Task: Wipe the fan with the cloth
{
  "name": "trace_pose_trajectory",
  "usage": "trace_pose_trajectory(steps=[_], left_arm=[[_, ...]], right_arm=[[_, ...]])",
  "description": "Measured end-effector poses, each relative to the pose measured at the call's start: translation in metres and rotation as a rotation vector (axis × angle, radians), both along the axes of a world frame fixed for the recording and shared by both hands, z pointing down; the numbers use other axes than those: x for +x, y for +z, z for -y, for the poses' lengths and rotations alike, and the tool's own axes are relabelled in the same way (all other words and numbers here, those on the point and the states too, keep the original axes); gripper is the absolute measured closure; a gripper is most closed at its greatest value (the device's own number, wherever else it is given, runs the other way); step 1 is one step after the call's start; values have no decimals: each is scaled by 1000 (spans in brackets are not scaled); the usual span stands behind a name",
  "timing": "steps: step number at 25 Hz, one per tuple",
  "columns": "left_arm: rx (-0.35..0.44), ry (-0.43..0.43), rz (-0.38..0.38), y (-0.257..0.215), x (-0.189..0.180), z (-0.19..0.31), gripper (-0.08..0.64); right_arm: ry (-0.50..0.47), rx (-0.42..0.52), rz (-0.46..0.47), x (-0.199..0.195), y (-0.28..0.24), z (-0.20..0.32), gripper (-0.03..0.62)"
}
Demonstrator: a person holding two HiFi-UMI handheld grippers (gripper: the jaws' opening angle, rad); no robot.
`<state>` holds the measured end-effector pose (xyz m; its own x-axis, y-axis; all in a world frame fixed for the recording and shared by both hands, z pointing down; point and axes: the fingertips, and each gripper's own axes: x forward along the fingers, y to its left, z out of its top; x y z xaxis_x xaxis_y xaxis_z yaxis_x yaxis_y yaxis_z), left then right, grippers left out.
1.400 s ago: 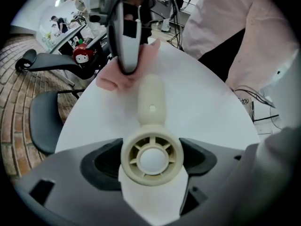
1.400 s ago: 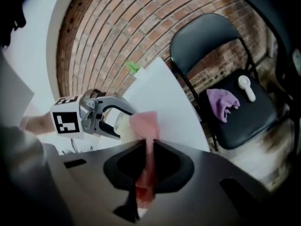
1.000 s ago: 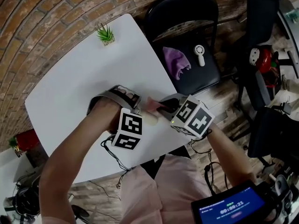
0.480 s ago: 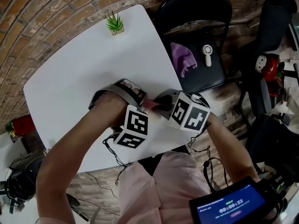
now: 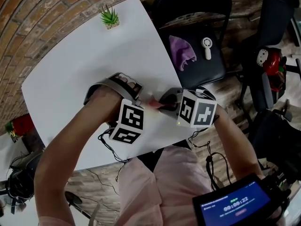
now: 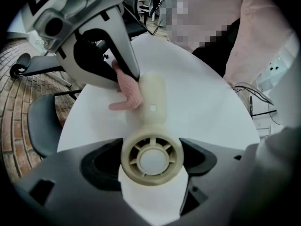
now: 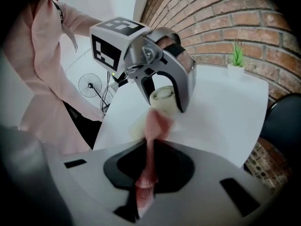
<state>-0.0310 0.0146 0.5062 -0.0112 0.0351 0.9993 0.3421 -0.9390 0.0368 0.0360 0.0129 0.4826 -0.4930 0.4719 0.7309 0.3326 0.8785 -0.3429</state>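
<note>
Fan [image 6: 151, 158] clamped in left gripper [image 6: 150, 166] jaws, cloth [image 7: 157, 124] pinched in right gripper [image 7: 147, 175] jaws

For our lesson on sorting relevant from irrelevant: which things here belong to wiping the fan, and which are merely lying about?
In use:
cream handheld fan, clamped in the left gripper
pink cloth, pinched in the right gripper

Lying about:
purple cloth and white handheld fan, both on the black chair
potted plant
timer screen
</note>
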Motion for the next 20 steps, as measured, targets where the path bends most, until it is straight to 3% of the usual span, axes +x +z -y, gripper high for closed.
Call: trace_pose_trajectory(steps=[12,20], left_arm=[[-26,-115,-20,1,-4,6,181],[-27,-393,-64,0,-17,13,181]], right_arm=[[114,-67,-9,20,-1,-19,561],[157,-107,14,8,-8,-43,561]])
